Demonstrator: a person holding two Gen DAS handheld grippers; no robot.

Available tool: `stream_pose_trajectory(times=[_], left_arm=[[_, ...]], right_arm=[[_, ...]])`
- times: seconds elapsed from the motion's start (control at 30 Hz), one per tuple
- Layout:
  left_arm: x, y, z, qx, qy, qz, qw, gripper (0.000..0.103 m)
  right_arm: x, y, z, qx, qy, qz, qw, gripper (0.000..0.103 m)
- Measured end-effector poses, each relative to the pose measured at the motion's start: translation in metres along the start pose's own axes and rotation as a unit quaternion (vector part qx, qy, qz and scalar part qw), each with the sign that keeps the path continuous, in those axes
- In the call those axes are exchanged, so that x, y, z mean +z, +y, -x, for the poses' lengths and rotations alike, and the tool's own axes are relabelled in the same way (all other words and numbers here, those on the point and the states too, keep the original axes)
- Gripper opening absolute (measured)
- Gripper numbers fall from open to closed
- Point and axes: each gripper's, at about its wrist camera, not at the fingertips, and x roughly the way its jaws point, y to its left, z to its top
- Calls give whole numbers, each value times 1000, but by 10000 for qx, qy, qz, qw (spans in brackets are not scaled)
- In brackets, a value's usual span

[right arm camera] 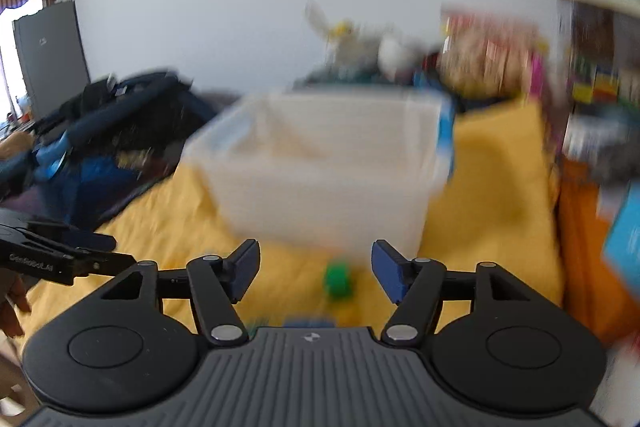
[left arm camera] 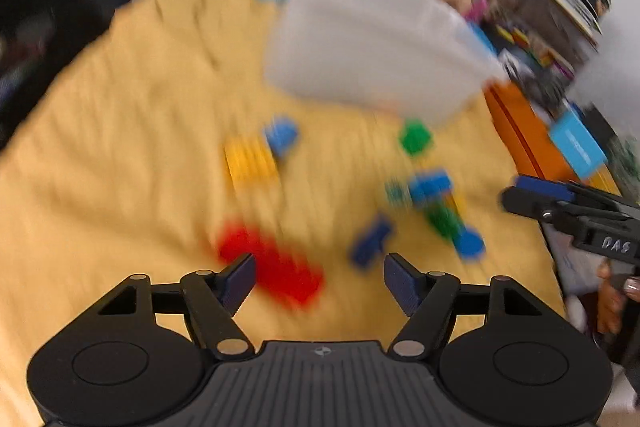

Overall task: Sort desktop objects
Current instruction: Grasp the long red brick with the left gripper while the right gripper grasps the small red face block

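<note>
Yellow cloth [left arm camera: 120, 147] covers the work surface, white wall behind; both views badly motion-blurred. Clear plastic bin [left arm camera: 372, 43] sits upright on the cloth toward the back, looks empty as far as blur allows; in the right wrist view it fills the middle, w/ a blue clip on its right end.

Loose toy blocks lie on the cloth in front of the bin: green block [left arm camera: 416, 138] just beside the bin's near corner, also seen in the right wrist view [right arm camera: 339, 279] btwn the right fingers' line of sight; yellow block [left arm camera: 250, 161] touching or nearly touching a light-blue block [left arm camera: 282, 135]; red block [left arm camera: 276, 267] nearest the left gripper; dark-blue block [left arm camera: 370, 241] next to it; a mixed blue/green/yellow cluster [left arm camera: 440, 203] to the right, exact pieces not readable.

Left gripper [left arm camera: 320, 277]: jaws spread wide, nothing btwn the pads; red block partly behind the left finger in view, contact can't be told. Right gripper [right arm camera: 314, 273]: jaws also released wide, empty, above the cloth short of the bin; it shows at right edge of the left view w/ a hand [left arm camera: 612, 291] on its grip.

Outward: orange box [left arm camera: 520, 131] at the cloth's right edge, stacked books and clutter beyond, dark bags [right arm camera: 120, 131] off the left side.
</note>
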Motion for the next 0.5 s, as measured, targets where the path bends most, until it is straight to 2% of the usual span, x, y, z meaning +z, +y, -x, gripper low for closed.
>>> stream_pose_trajectory(times=[0.07,0.1,0.17,0.23,0.3,0.4,0.5], left_arm=[[-17,-6,3,239,-7,-241,9994,74],[-22,-10,3,314,22,-438,9985,74],[-29,-16,1,496,87,-692,9963,74],[-31,-14,2,509,69,-604,9969,74],[-28,-10,3,489,23,-313,9983,74],[-25,-7,5,523,-71,28,9986,74],[-14,-8,3,817,-159,176,9964,74]], right_arm=[[-16,9,-1,281,336,135,9990,62],[-22,16,0,509,467,330,9971,58],[-33,31,2,878,681,696,9914,55],[-40,49,4,1535,894,1042,9786,46],[-47,67,3,1926,1088,1371,9655,43],[-59,95,-9,2160,1510,1889,9460,40],[-69,110,-26,2129,1782,2045,9387,40]])
